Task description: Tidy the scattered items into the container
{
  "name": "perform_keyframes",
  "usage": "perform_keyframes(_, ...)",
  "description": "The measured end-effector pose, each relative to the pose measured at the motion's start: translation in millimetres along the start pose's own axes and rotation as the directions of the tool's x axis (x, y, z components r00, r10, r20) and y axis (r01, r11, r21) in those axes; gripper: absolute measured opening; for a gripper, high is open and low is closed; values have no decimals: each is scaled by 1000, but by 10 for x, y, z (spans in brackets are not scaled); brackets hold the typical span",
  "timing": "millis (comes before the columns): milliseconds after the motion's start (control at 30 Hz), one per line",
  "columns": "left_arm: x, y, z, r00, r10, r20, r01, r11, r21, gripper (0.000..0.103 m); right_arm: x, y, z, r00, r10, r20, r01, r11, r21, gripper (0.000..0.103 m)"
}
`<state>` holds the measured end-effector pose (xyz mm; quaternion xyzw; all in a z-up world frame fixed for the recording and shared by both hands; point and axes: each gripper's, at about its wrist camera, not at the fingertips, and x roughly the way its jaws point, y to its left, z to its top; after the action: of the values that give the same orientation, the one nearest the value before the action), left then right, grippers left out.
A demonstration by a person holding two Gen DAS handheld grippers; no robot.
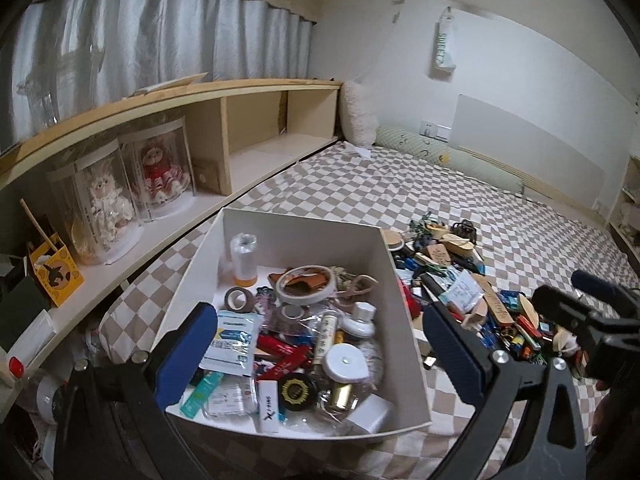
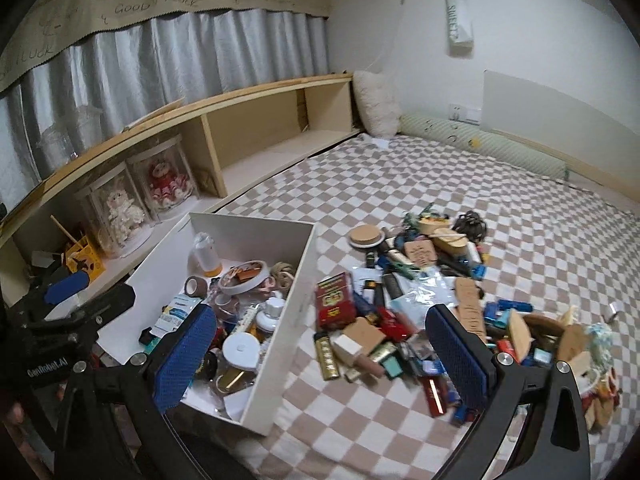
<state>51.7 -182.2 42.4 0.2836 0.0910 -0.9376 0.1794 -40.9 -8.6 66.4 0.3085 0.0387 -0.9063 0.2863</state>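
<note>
Our left gripper [image 1: 320,344] stands wide and empty, its two blue ribbed pads hanging above the white, straight-walled cardboard box [image 1: 404,292]. Our right gripper [image 2: 320,344] gapes wide too, holding nothing, between that box and the scattered pile [image 2: 420,292] just beside it on the checked bedspread [image 2: 460,184]. Inside the box we count three tape rolls.

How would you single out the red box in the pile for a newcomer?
Start at the white container on the checkered bed; the loose pile lies on the bedding to its right. The red box is the pile item closest to the container's right wall. It is a flat red rectangle with gold print, far larger than the lighters and small packets around it.
</note>
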Motion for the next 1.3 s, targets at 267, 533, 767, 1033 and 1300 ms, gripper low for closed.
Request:
perform_keyframes(267,-200,-324,-88,1000,-21,22,20,999,47,103,-344,-195,-122,998,-45,39,45,999,7,103)
perform_keyframes(533,-353,-521,-183,998,-43,41,40,997,69,103,-607,-443,-311,996,-77,49,74,996,50,103)
perform_keyframes(767,-405,-624,-279,998,-51,40,47,995,87,103,-720,-643,-487,993,-108,49,103,991,91,103)
perform_keyframes(1033,-409,-719,-395,998,-58,36,53,991,119,103,-794,-796,-642,992,-121,42,115,985,131,103)
perform_keyframes(1300,-352,-746,-504,997,-77,12,75,989,125,103,-810,-815,-750,991,-132,32,127,983,131,103)
